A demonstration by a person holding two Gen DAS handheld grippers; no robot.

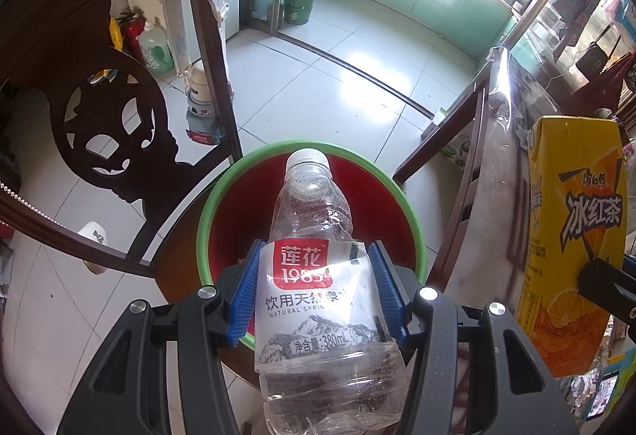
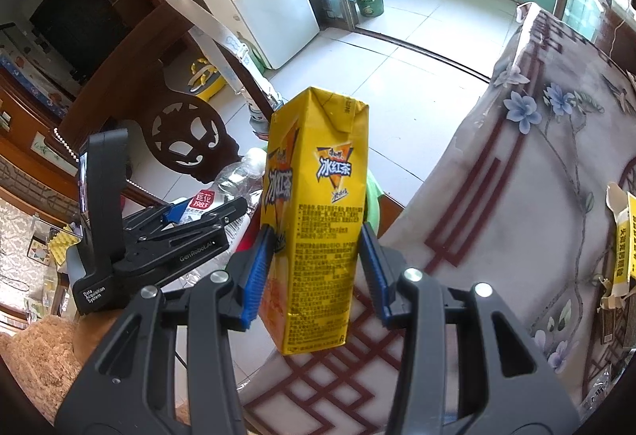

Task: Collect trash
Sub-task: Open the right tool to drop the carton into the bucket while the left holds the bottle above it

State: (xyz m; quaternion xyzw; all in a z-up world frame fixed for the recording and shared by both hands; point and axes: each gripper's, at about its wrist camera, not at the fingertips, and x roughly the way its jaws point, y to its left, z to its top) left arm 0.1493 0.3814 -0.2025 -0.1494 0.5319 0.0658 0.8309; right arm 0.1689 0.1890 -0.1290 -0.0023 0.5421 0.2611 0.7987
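Observation:
My left gripper is shut on a clear plastic water bottle with a red and white label, held directly above a red bin with a green rim. My right gripper is shut on a yellow iced tea carton, held upright over the table edge. The carton also shows at the right of the left wrist view. The left gripper and bottle show to the left in the right wrist view.
A dark carved wooden chair stands left of the bin. A table with a floral cloth is on the right, with a torn yellow box on it. A green bucket stands far off by the kitchen door.

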